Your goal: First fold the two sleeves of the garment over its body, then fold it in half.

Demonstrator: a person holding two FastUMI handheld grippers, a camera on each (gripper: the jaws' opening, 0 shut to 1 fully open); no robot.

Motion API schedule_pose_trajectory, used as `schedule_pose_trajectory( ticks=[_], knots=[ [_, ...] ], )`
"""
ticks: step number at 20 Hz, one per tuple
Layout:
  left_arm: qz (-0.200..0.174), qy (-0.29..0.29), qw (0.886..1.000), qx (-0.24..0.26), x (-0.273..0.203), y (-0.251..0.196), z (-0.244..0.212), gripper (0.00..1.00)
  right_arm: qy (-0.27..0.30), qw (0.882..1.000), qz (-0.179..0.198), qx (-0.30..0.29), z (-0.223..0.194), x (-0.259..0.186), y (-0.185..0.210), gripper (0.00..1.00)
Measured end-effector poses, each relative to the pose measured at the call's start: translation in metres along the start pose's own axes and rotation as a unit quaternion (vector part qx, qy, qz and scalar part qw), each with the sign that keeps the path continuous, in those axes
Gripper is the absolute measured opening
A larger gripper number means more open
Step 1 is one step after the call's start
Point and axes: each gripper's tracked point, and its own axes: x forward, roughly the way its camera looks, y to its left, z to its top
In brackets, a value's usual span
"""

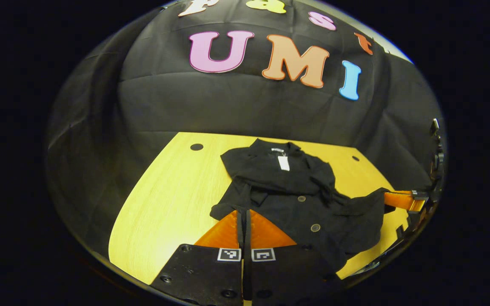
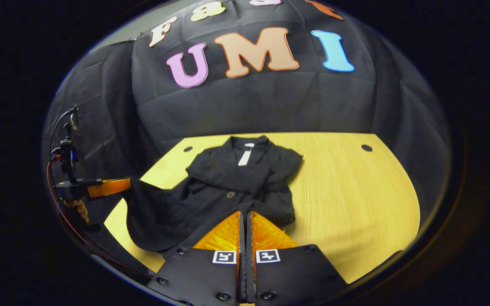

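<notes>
Hem of shirt [image 1: 287,191]: hidden behind left tongs [image 1: 243,212] in left gripper view; whether cloth lies between the tips cannot be told.
Right tongs [image 2: 245,214]: same.
White tag [image 2: 245,158]: print too small to tell.
Tabletop [image 2: 347,191]: near edge cut off.

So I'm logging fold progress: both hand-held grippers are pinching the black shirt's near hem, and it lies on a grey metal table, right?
Not quite. The table is yellow wood, not grey metal, as the right gripper view shows. The rest holds: the left hand-held gripper and right hand-held gripper each pinch the black shirt at its near hem.
</notes>
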Motion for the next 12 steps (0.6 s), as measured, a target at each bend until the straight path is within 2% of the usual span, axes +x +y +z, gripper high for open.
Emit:
schedule_pose_trajectory(
  ticks=[2,3,5,10,12],
  knots=[
    [0.003,-0.030,0.999,0.011,0.007,0.005,0.026,0.00,-0.034,0.999,-0.004,0.004,0.025,-0.001,0.000,0.02],
    [0.001,-0.039,0.999,0.014,0.011,0.005,0.038,0.00,-0.046,0.999,-0.006,0.007,0.038,-0.001,-0.001,0.05],
    [-0.002,-0.060,0.998,0.014,0.018,0.005,0.062,0.00,-0.076,0.997,-0.012,0.011,0.062,0.001,-0.005,0.02],
    [-0.003,-0.099,0.995,0.022,0.038,0.012,0.104,0.00,-0.112,0.993,-0.024,0.016,0.098,0.008,0.003,0.02],
    [-0.003,-0.106,0.994,0.021,0.048,0.015,0.114,0.00,-0.121,0.992,-0.025,0.017,0.108,0.013,0.004,0.05]
  ],
)
